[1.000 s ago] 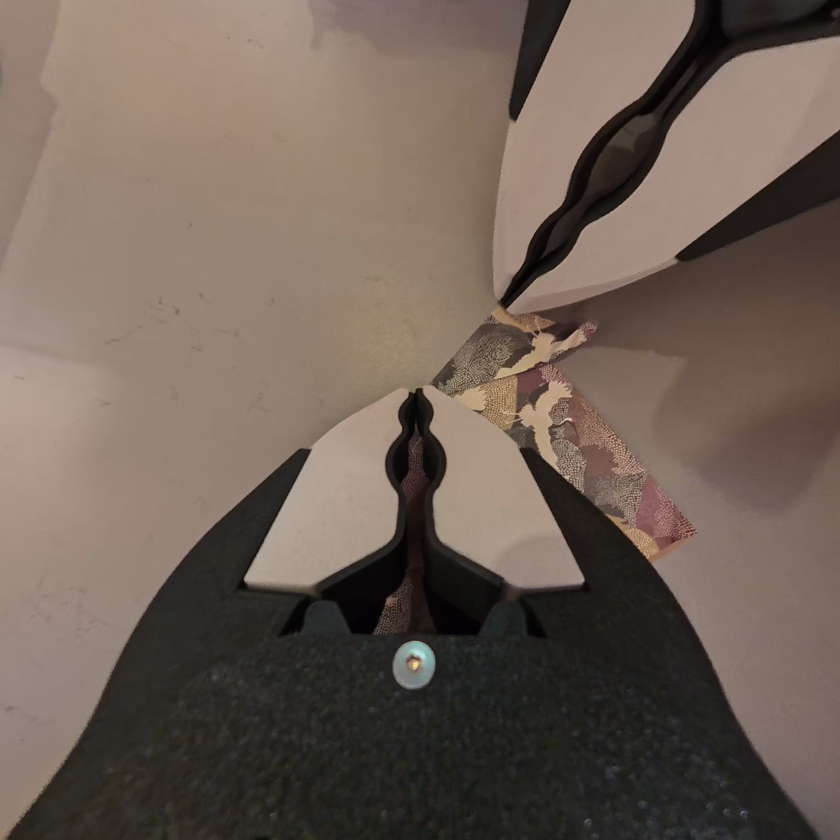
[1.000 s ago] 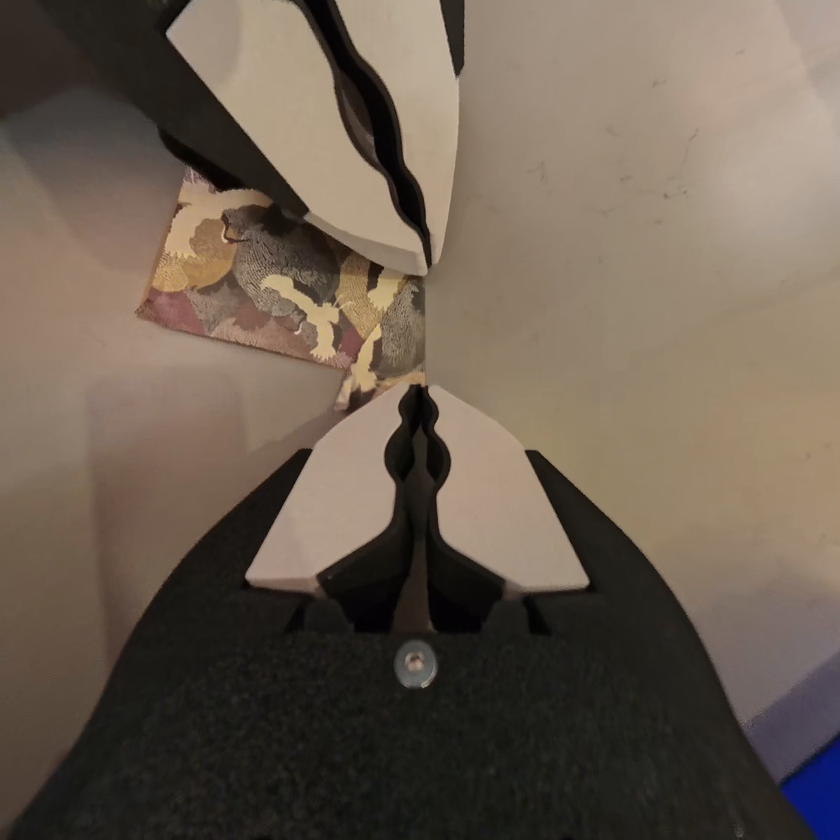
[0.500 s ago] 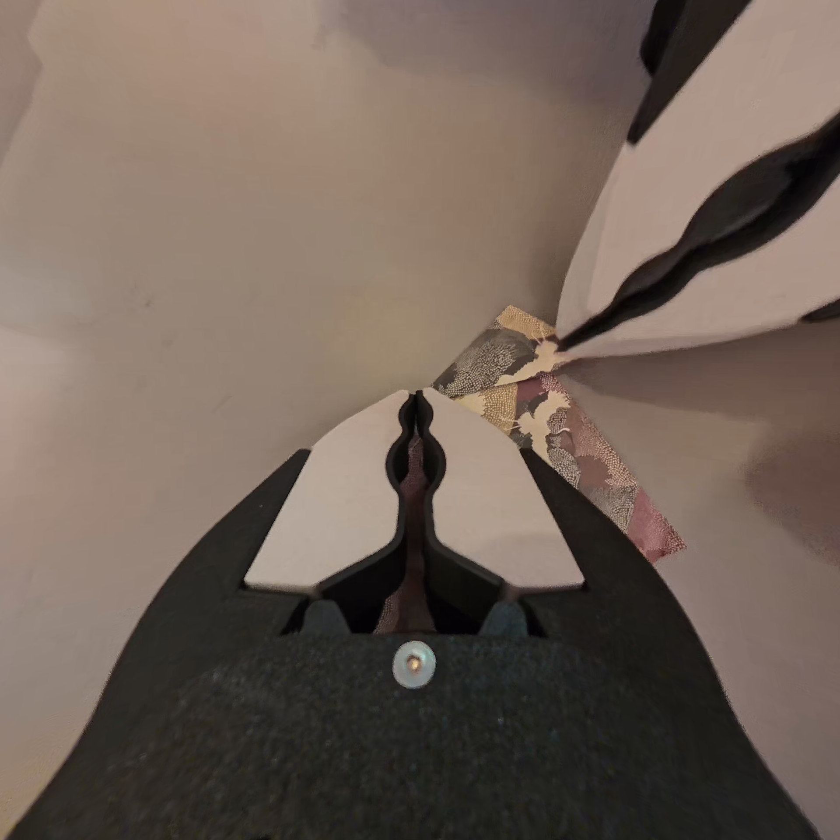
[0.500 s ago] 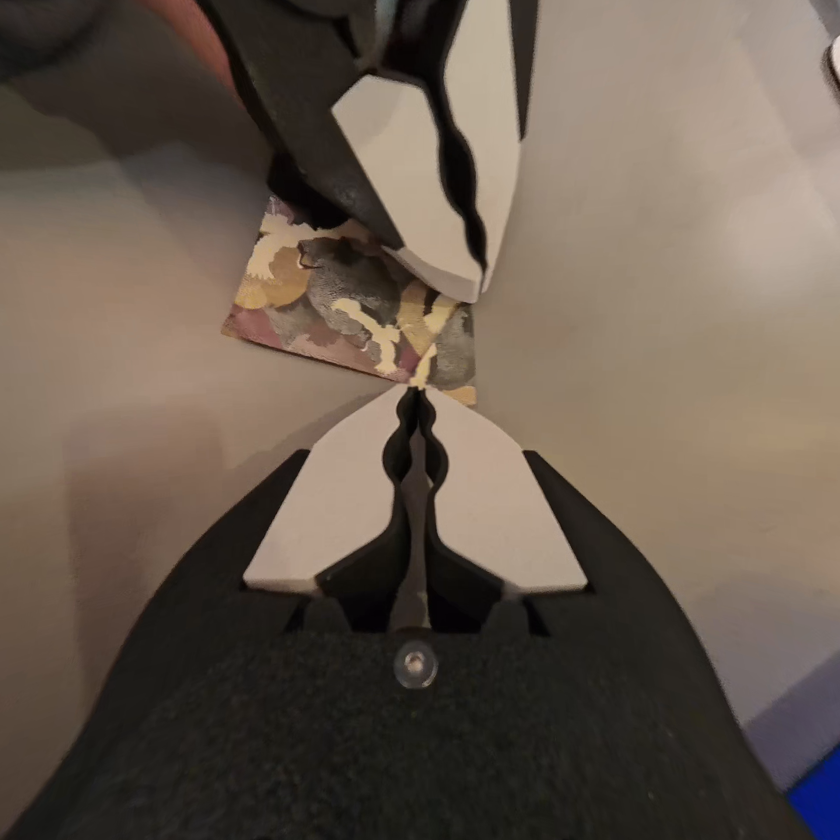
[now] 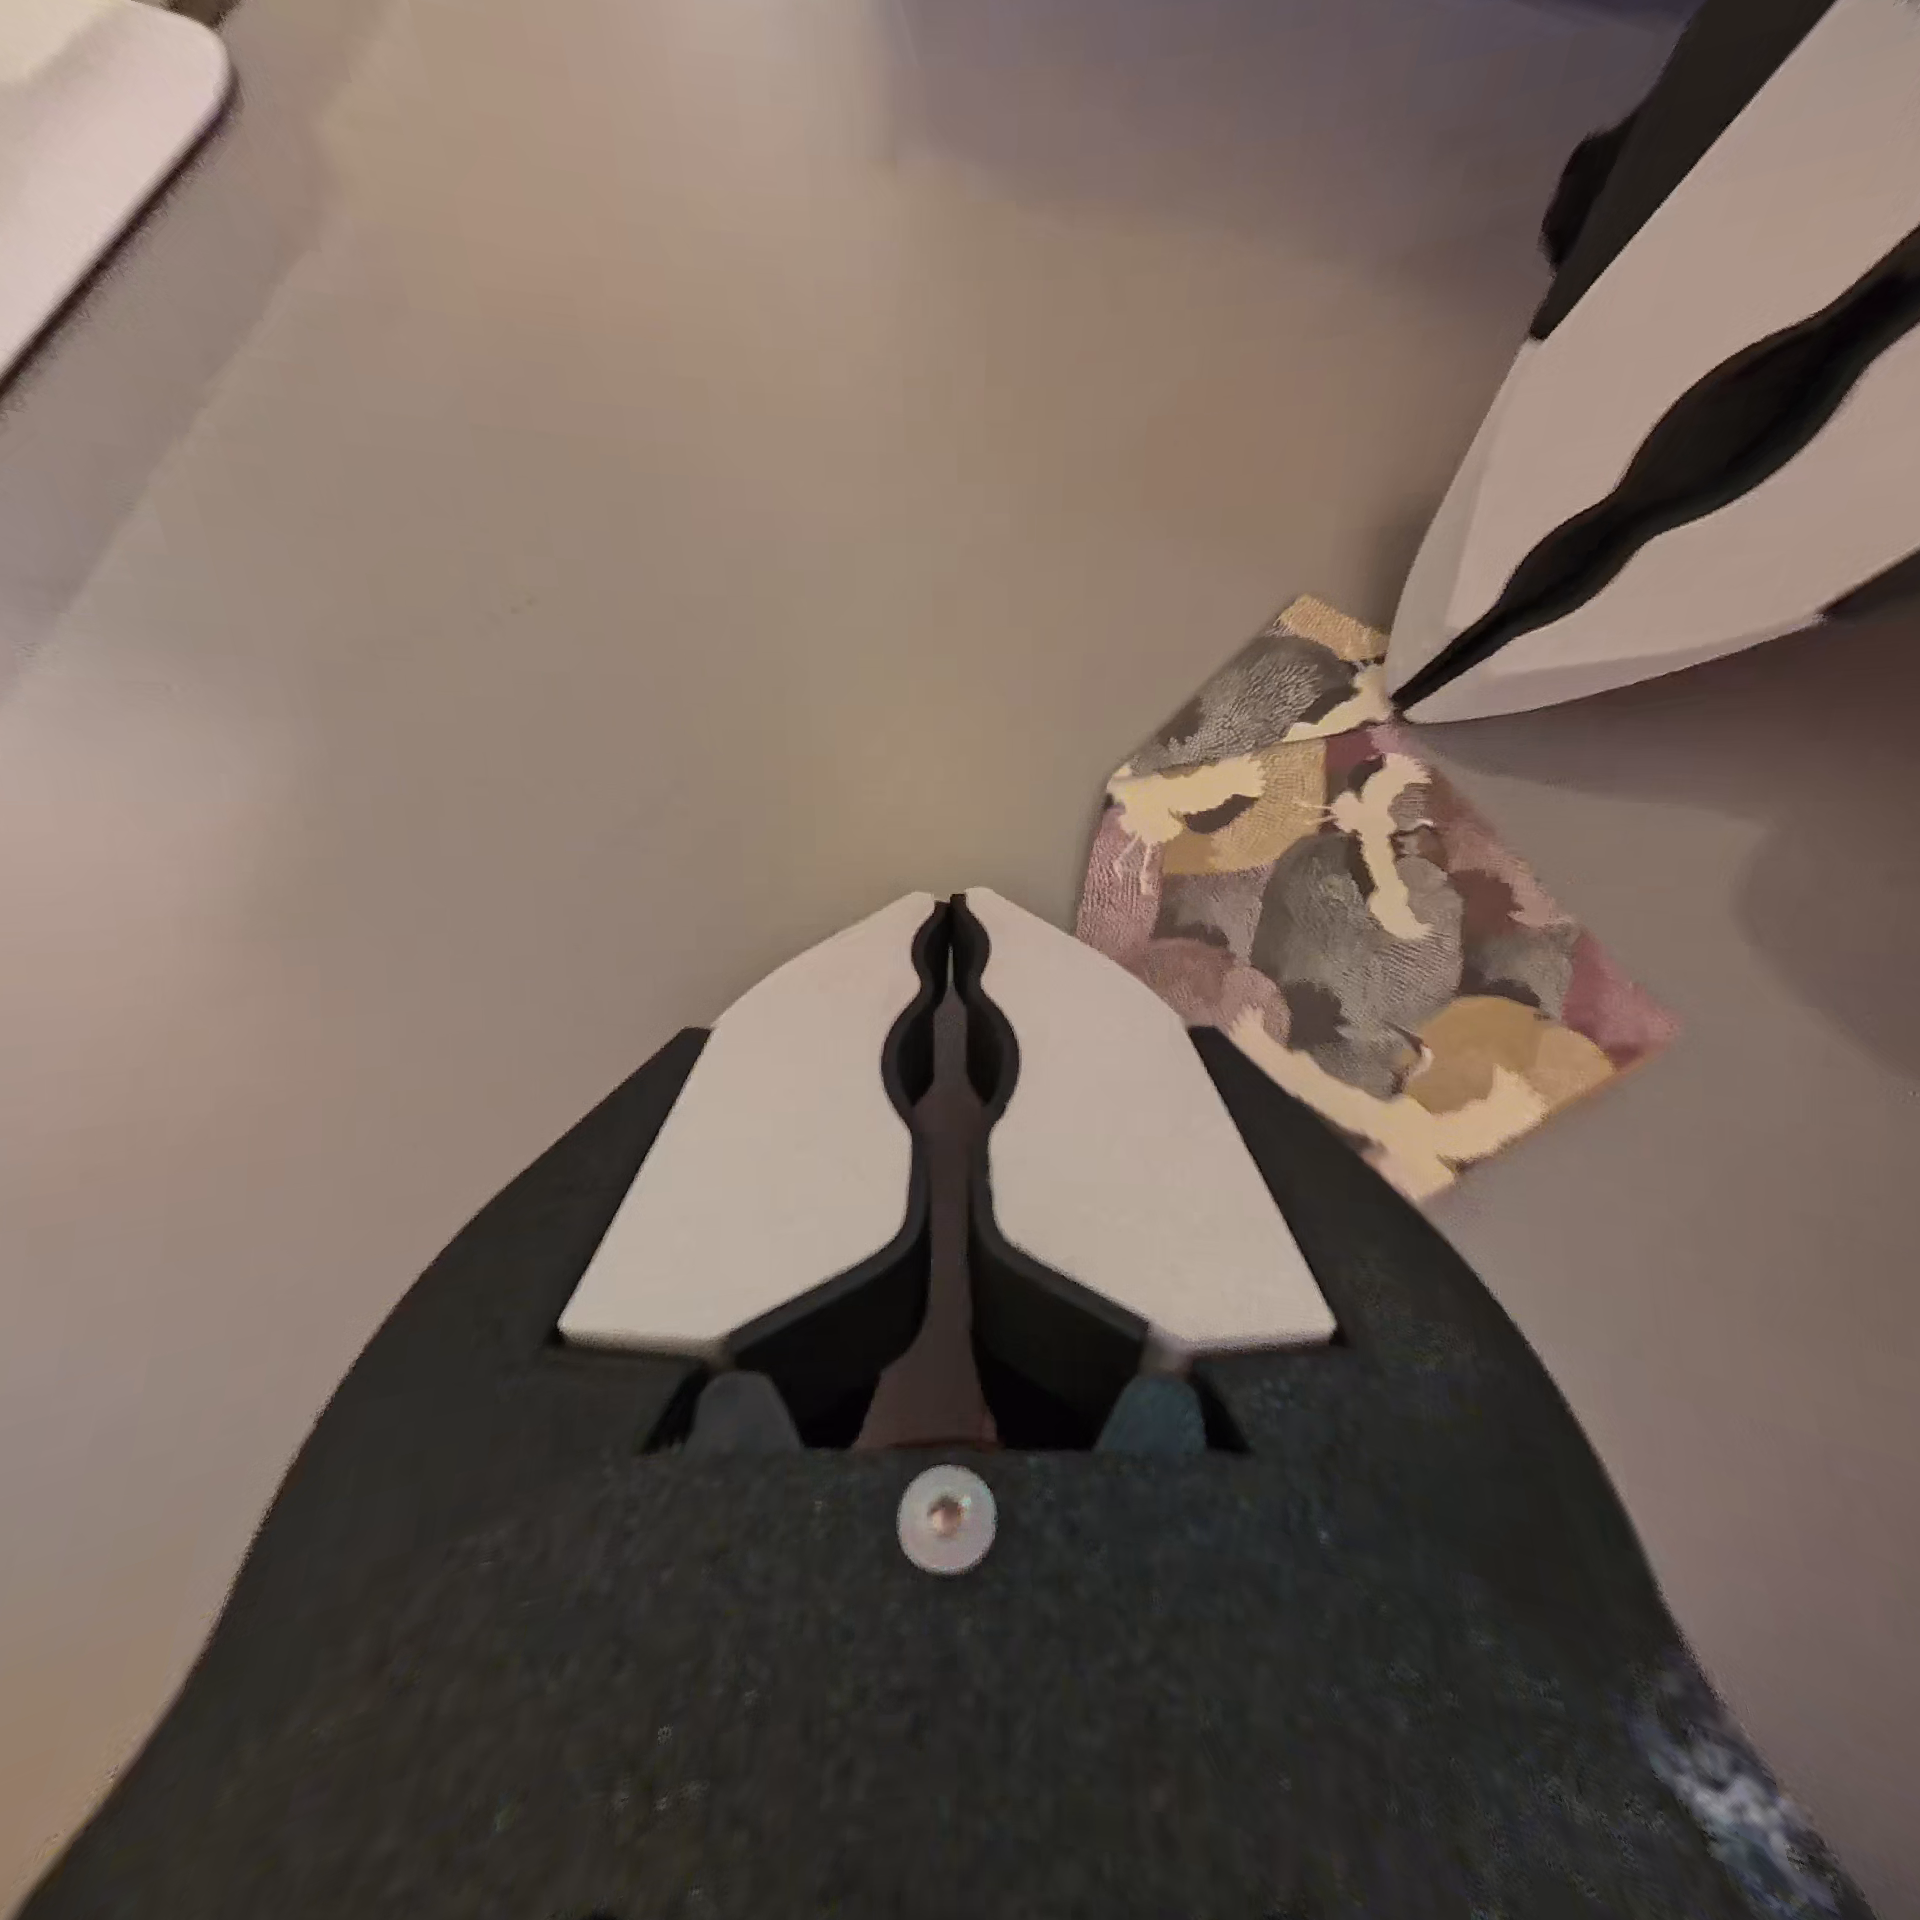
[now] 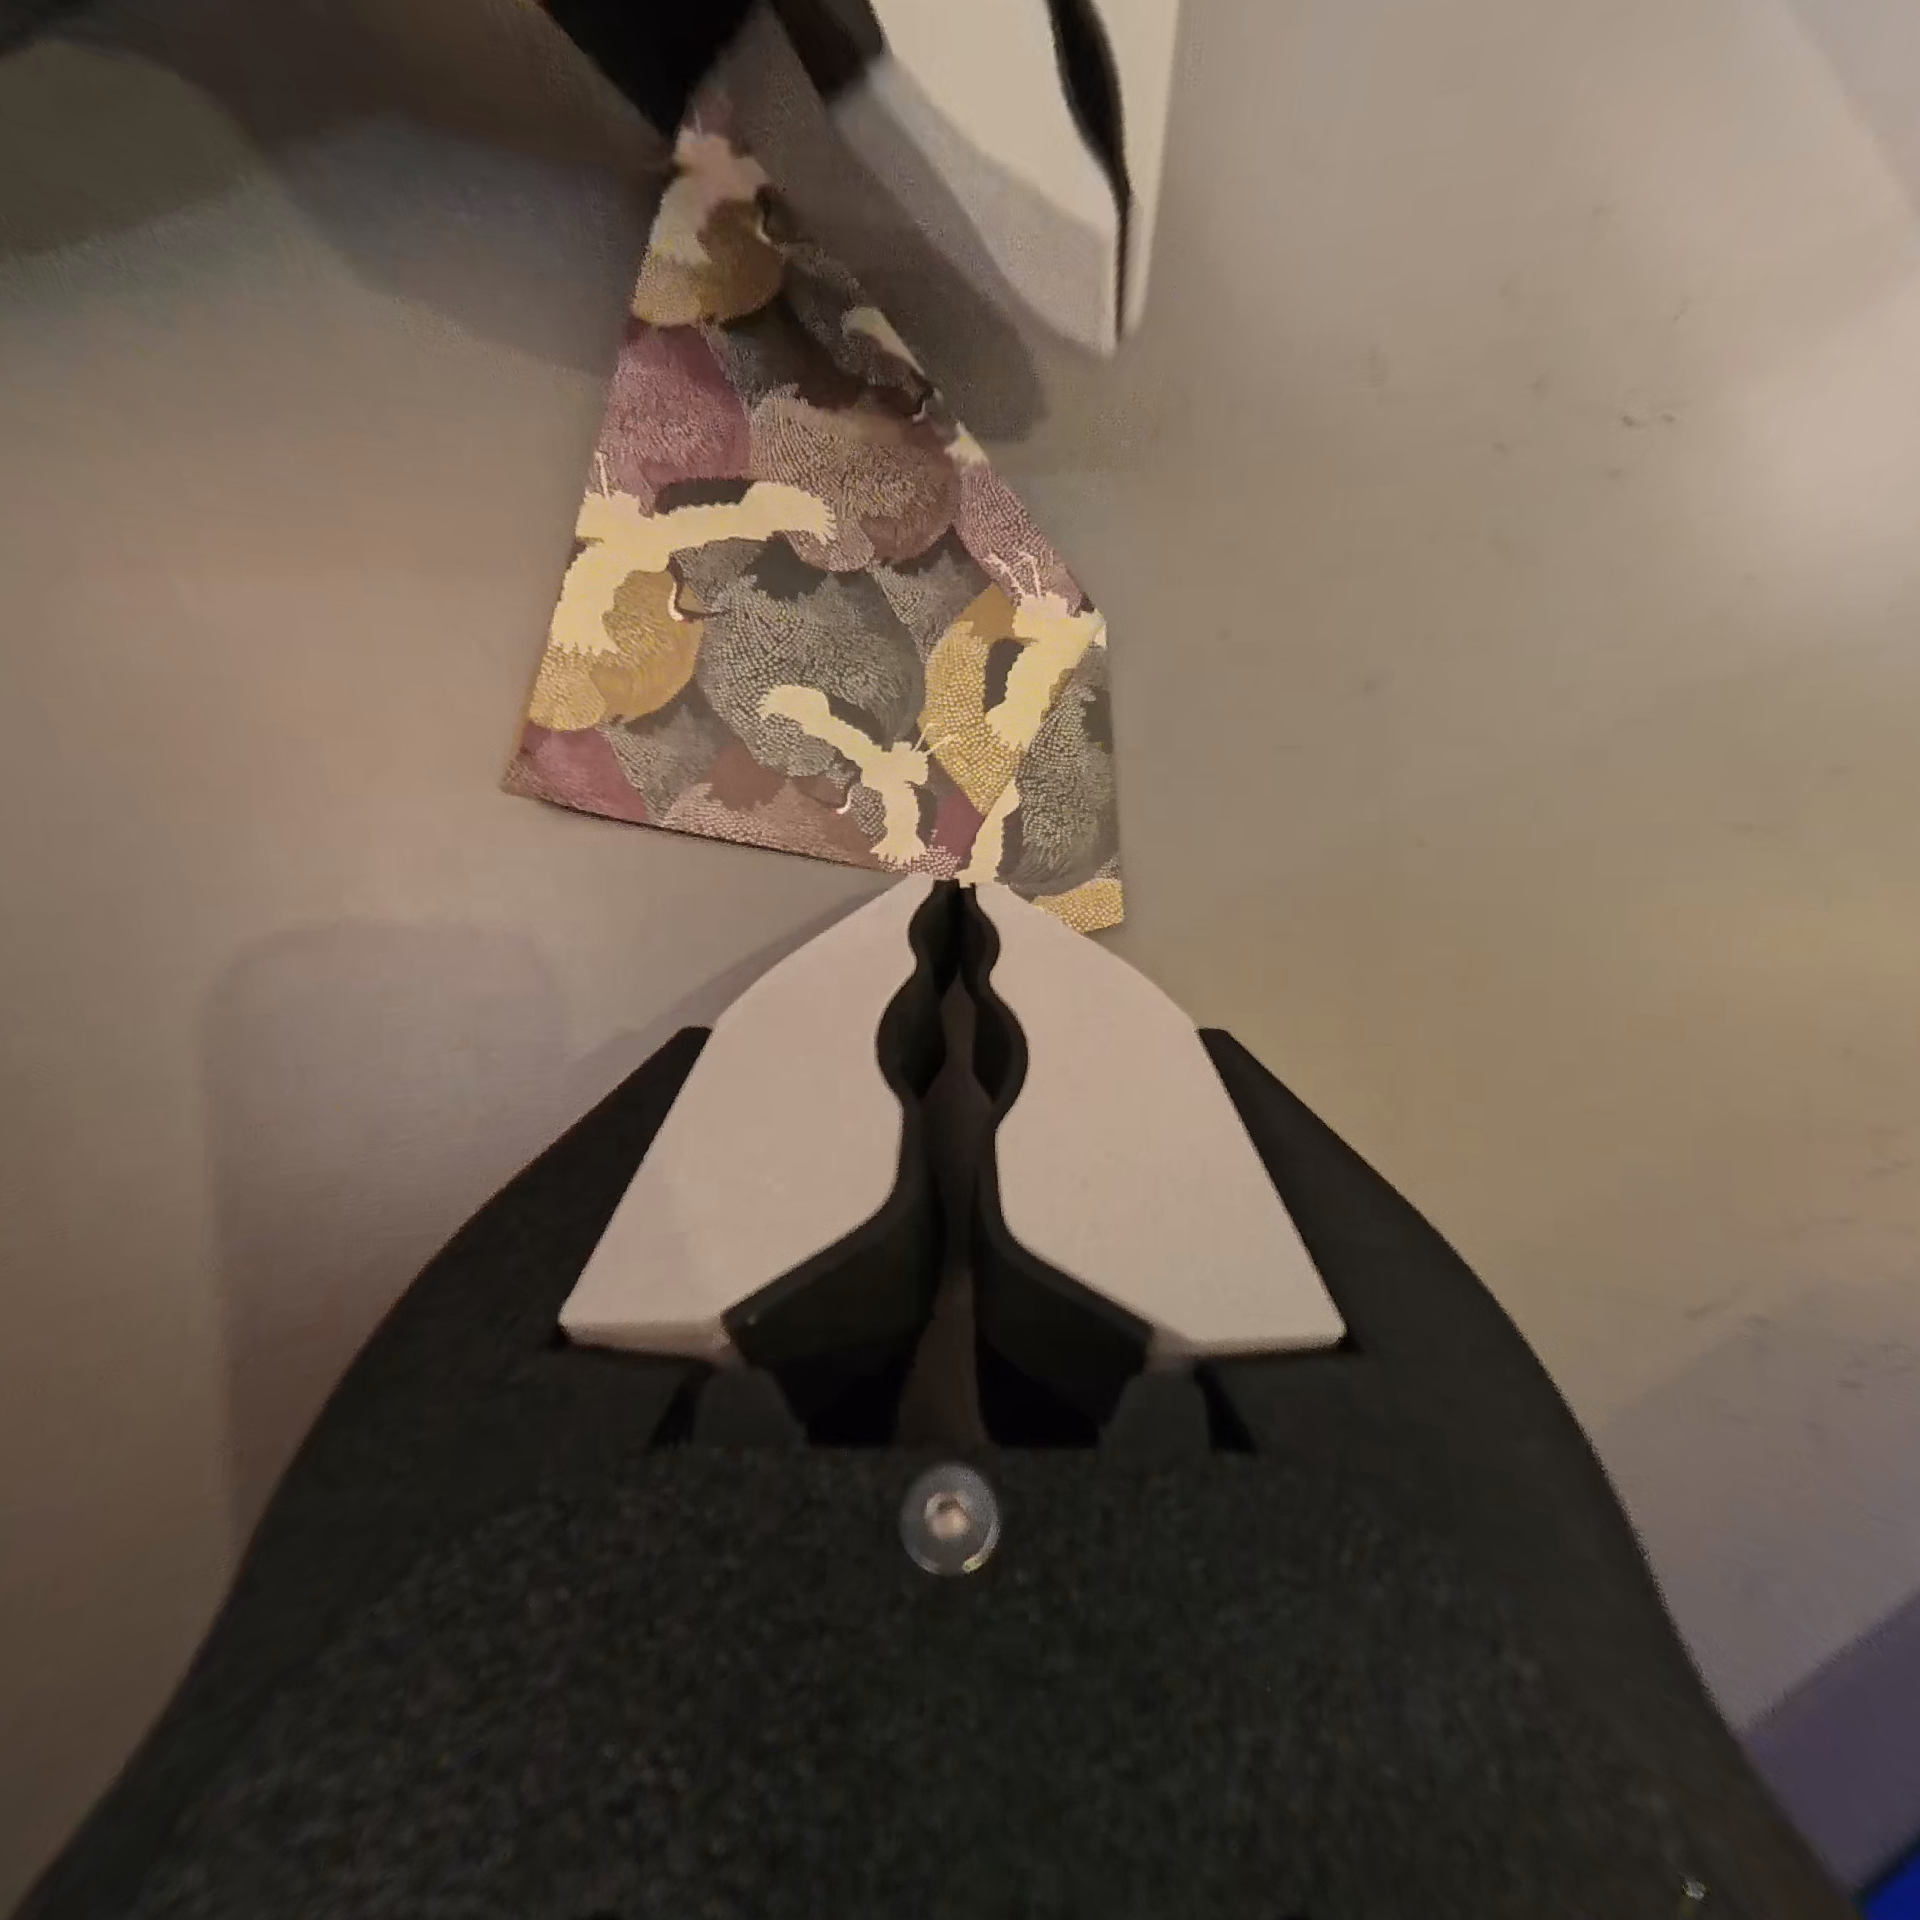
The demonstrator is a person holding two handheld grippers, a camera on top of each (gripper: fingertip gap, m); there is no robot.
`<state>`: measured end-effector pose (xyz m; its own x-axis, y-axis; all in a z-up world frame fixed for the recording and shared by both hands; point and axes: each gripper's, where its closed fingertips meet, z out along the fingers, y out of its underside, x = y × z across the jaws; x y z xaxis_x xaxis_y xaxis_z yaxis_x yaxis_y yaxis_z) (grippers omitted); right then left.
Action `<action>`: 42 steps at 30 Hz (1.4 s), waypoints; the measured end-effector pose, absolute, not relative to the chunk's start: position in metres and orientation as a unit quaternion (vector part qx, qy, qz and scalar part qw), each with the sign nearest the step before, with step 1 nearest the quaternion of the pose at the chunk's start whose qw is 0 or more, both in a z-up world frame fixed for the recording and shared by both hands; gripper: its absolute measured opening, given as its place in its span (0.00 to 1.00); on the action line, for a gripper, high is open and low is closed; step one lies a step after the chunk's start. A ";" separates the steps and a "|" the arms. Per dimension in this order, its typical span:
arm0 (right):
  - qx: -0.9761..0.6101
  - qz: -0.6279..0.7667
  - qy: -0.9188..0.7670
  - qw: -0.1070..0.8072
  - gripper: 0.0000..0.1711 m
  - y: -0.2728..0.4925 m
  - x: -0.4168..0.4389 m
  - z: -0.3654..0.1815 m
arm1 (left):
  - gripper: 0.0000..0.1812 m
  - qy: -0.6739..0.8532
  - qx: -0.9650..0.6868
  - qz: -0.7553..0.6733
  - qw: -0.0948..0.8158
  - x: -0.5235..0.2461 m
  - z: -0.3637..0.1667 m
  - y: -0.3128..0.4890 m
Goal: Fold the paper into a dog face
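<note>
On the grey table (image 5: 623, 520) the folded paper (image 6: 831, 665) lies flat. Right gripper (image 6: 954, 896) is pinched closed at its near corner, looks like it's gripping that tip. Left gripper (image 5: 954, 902) is closed on nothing, paper just off to its right.

My light is dim and warm, and soft shadows pool on the table (image 5: 623, 520) under both tools. The far gripper (image 6: 1039, 208) smears with motion blur in my right wrist view. Wide-angle distortion bends the edges of both views.
</note>
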<state>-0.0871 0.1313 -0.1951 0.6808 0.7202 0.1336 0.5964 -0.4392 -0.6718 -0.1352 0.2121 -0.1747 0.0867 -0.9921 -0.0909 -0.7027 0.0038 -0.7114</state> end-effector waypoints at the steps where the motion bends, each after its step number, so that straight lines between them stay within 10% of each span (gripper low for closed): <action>1: -0.844 0.086 -0.390 0.358 0.00 0.131 -0.087 -0.195 | 0.00 0.625 -0.672 -0.244 0.313 -0.141 -0.169 0.209; 34: -0.850 0.197 -0.343 0.348 0.00 0.123 -0.099 -0.162 | 0.00 0.573 -0.738 -0.243 0.260 -0.155 -0.193 0.159; 42: -0.854 0.156 -0.343 0.360 0.15 0.132 -0.126 -0.158 | 0.09 0.496 -0.772 -0.247 0.311 -0.191 -0.164 0.196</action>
<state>-0.1263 0.1317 -0.1583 0.7161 0.6978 -0.0198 0.4731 -0.5060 -0.7212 -0.1912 0.1965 -0.1642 0.3856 -0.9199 0.0717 -0.6128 -0.3134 -0.7254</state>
